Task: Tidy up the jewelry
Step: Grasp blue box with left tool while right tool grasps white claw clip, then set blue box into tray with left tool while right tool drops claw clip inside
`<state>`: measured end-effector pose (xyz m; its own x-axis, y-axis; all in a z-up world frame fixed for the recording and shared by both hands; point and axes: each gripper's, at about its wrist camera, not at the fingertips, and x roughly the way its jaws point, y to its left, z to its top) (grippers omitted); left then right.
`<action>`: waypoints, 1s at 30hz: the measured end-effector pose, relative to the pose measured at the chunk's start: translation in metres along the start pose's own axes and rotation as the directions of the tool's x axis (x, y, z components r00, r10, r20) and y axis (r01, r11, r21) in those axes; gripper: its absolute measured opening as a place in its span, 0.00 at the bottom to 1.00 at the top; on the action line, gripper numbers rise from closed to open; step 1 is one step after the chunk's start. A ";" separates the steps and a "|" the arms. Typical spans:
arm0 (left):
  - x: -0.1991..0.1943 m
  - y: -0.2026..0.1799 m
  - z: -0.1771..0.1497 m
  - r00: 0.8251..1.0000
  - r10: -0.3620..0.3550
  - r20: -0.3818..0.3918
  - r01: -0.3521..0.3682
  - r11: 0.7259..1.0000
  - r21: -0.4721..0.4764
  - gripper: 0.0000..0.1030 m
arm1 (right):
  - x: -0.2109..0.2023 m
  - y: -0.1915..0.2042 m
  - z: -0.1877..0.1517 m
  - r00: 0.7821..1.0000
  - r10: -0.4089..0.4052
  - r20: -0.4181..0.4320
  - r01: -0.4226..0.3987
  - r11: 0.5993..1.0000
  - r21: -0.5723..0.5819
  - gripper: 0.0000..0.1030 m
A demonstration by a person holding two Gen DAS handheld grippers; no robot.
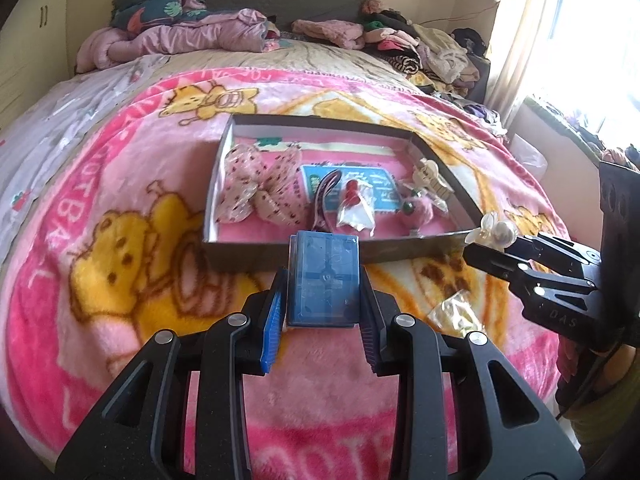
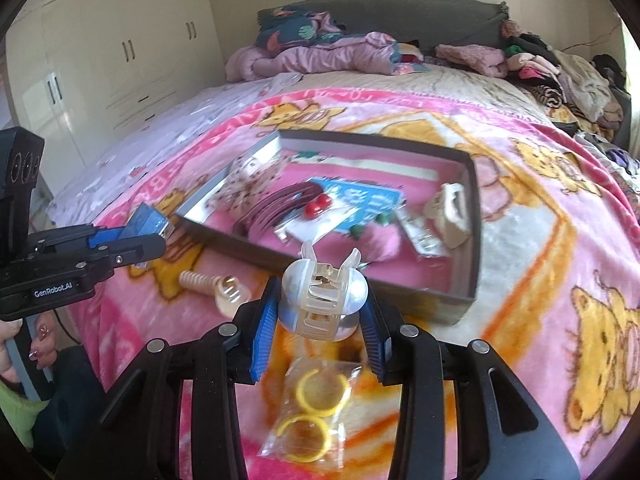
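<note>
My left gripper (image 1: 324, 280) is clamped on a blue transparent case (image 1: 323, 278), held above the blanket (image 1: 120, 184) just short of the shallow box (image 1: 280, 250). My right gripper (image 2: 323, 308) pinches a pearly claw hair clip (image 2: 322, 298) near the box's front wall. 1 bag of 2 yellow rings (image 2: 312, 412) lies on the blanket beneath it.
</note>
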<state>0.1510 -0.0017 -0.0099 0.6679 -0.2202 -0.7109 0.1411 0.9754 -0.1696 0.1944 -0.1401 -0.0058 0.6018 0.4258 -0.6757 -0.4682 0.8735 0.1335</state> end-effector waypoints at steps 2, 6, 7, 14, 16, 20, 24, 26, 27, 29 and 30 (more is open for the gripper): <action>0.002 -0.003 0.002 1.000 -0.005 0.000 0.005 1.000 0.006 0.24 | -0.003 -0.007 0.003 1.000 -0.012 0.012 0.012 1.000 0.009 0.36; 0.007 -0.010 0.010 1.000 -0.014 -0.003 0.014 1.000 0.021 0.24 | -0.009 -0.021 0.008 0.999 -0.041 0.034 0.040 0.999 0.030 0.36; 0.009 -0.011 0.012 1.000 -0.016 -0.002 0.016 1.000 0.025 0.24 | -0.011 -0.025 0.010 0.998 -0.047 0.040 0.045 0.998 0.037 0.36; 0.017 -0.018 0.026 1.000 -0.022 0.000 0.022 0.998 0.053 0.24 | -0.015 -0.041 0.016 0.996 -0.077 0.054 0.074 0.995 0.060 0.36; 0.021 -0.019 0.030 1.000 -0.023 0.001 0.023 0.998 0.056 0.24 | -0.015 -0.044 0.017 0.995 -0.083 0.055 0.079 0.995 0.065 0.36; 0.028 -0.018 0.037 1.000 -0.026 -0.002 0.026 0.998 0.060 0.24 | -0.012 -0.048 0.019 0.994 -0.093 0.054 0.089 0.993 0.072 0.36; 0.038 -0.013 0.044 1.000 -0.027 -0.009 0.028 0.998 0.053 0.24 | -0.008 -0.052 0.022 0.994 -0.101 0.050 0.097 0.992 0.076 0.36; 0.043 -0.010 0.047 1.000 -0.026 -0.013 0.027 0.998 0.050 0.24 | -0.005 -0.054 0.023 0.993 -0.107 0.047 0.103 0.992 0.077 0.36; 0.045 -0.009 0.048 1.000 -0.026 -0.014 0.027 0.998 0.050 0.24 | -0.004 -0.055 0.024 0.993 -0.110 0.046 0.106 0.991 0.079 0.36; 0.050 -0.005 0.052 1.000 -0.022 -0.016 0.023 0.999 0.046 0.24 | -0.001 -0.058 0.025 0.992 -0.117 0.043 0.113 0.990 0.084 0.36; 0.052 -0.003 0.053 1.000 -0.024 -0.014 0.024 0.999 0.042 0.24 | 0.001 -0.059 0.026 0.992 -0.122 0.041 0.118 0.989 0.085 0.36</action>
<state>0.2244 -0.0159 -0.0101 0.6544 -0.2437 -0.7158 0.1879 0.9694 -0.1582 0.2393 -0.1857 0.0047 0.6802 0.3255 -0.6568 -0.3372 0.9345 0.1139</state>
